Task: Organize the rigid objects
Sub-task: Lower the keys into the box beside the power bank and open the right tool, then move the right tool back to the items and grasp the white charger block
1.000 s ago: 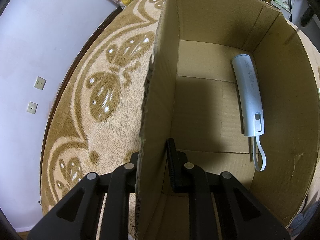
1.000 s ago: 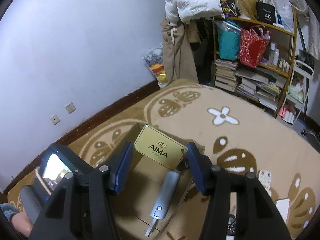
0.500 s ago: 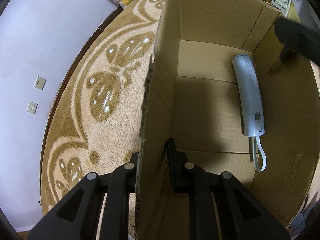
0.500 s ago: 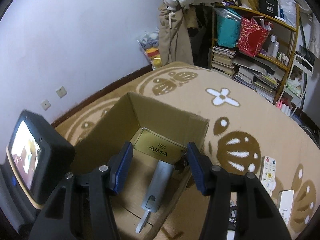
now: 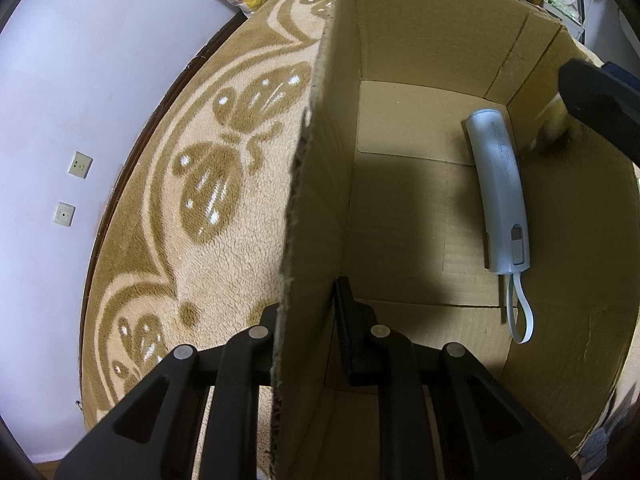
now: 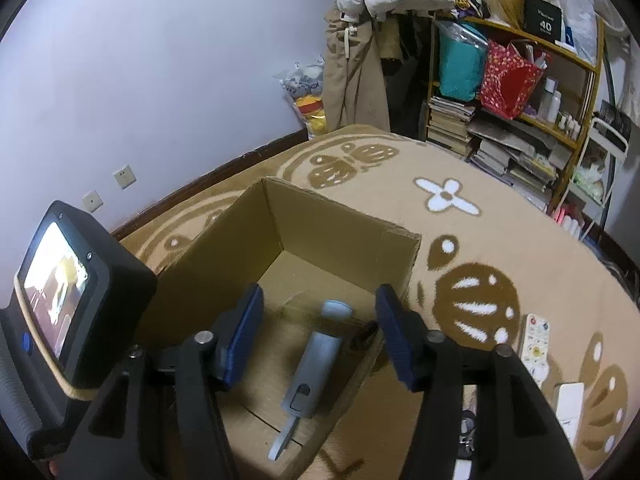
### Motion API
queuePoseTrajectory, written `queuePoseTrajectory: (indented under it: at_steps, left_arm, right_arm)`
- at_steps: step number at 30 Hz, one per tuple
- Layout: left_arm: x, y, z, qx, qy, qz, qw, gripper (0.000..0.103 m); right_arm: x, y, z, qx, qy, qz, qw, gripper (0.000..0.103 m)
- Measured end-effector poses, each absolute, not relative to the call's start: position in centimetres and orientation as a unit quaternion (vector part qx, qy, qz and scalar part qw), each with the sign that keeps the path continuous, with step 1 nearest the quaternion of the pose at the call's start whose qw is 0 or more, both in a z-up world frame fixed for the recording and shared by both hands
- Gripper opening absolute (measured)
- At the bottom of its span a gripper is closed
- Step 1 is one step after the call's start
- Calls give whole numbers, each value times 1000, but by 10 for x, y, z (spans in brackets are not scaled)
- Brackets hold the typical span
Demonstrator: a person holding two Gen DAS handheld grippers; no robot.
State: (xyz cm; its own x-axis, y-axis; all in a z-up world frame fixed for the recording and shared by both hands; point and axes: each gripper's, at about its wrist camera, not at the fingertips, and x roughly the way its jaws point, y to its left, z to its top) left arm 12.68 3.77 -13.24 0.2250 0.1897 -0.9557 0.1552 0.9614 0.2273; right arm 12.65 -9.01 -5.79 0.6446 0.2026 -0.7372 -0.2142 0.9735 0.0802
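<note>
An open cardboard box (image 5: 400, 20) (image 6: 344, 216) stands on a patterned rug. A silver-grey stick-shaped device with a strap (image 5: 500, 188) (image 6: 316, 372) lies on the box floor. My left gripper (image 5: 308, 316) is shut on the box's left wall, one finger inside, one outside. My right gripper (image 6: 320, 336) is open and empty above the box; one of its fingers (image 5: 592, 108) shows at the right of the left wrist view. A blurred gold thing (image 5: 556, 120) is falling beside that finger.
A white remote (image 6: 534, 338) and a white flat object (image 6: 568, 404) lie on the rug right of the box. A cluttered shelf (image 6: 520, 112) with books and bags stands at the back right. A toy bag (image 6: 308, 96) leans on the wall.
The right gripper held a gold NEC AIMA tin over the box; the tin has left its jaws and dropped. The gripper has risen. The left gripper has not moved.
</note>
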Motion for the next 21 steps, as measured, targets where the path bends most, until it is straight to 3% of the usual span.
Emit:
queuePoseTrajectory:
  at_steps: [7, 21]
  left_arm:
    - [126, 37, -133, 142, 621, 12, 771, 17]
    - [126, 36, -133, 142, 621, 12, 771, 17]
  right_arm:
    - [117, -100, -44, -4, 391, 101, 915, 85]
    - [90, -158, -53, 8, 410, 25, 912, 87]
